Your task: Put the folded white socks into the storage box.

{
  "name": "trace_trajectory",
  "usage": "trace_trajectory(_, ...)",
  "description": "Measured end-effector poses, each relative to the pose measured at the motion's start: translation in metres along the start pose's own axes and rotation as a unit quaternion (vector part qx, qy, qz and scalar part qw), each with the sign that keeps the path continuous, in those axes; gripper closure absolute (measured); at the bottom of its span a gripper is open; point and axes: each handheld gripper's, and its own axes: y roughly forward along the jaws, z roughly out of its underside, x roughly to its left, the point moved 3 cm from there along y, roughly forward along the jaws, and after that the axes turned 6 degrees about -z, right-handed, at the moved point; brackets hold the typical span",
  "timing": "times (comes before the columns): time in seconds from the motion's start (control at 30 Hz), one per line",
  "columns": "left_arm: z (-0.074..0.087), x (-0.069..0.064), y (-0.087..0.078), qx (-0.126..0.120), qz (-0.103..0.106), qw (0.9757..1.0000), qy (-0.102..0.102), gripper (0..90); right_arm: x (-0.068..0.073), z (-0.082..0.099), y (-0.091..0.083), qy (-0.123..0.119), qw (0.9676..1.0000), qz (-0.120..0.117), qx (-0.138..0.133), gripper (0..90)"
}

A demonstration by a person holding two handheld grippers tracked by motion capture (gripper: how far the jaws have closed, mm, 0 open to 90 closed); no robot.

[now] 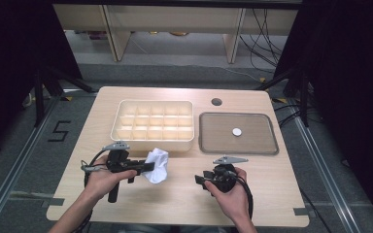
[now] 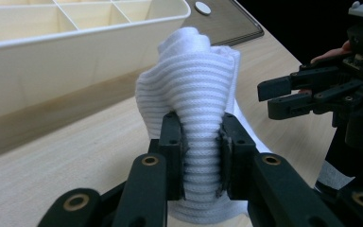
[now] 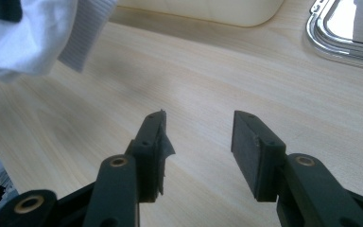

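A white ribbed cloth (image 1: 158, 165), bunched up like a sock, hangs just above the wooden table (image 1: 175, 204) in front of the cream divided box (image 1: 153, 125). My left gripper (image 1: 149, 166) is shut on the cloth (image 2: 194, 94), its jaws pinching the ribbed fabric between the pads (image 2: 176, 151). My right gripper (image 1: 200, 180) stands open to the right of the cloth, pointing left toward it, with nothing between its fingers (image 3: 257, 151). In the right gripper view the cloth (image 3: 33, 33) hangs at the top left. The right gripper (image 2: 276, 94) also appears in the left gripper view, beside the cloth.
A grey tray (image 1: 267, 143) with a small white disc (image 1: 236, 131) lies right of the divided box. A round hole (image 1: 216, 102) sits in the tabletop behind it. Bare wood lies between the two grippers and along the front edge.
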Motion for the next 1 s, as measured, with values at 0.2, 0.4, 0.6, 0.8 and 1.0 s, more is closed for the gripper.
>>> trace_trajectory(0.2,-0.007,0.004,-0.007,-0.011,-0.005,0.9999,-0.001,73.9,0.001,0.001,0.003,0.004,1.0000,-0.002,-0.001,56.1)
trace_trajectory(0.4,-0.014,0.009,-0.015,-0.016,-0.016,0.9997,0.002,73.9,0.001,0.002,0.003,-0.001,1.0000,-0.002,-0.003,56.1)
trace_trajectory(0.6,-0.024,0.018,-0.023,-0.025,-0.030,0.9992,-0.002,73.9,0.001,0.003,0.004,0.001,1.0000,-0.006,-0.002,56.1)
trace_trajectory(0.8,-0.034,0.031,-0.028,-0.042,-0.041,0.9982,-0.016,73.9,0.001,0.003,0.006,0.000,1.0000,-0.006,0.000,55.9)
trace_trajectory(1.0,-0.043,0.041,-0.033,-0.053,-0.050,0.9970,-0.026,73.9,-0.001,0.003,0.006,-0.002,1.0000,-0.004,-0.001,55.9)
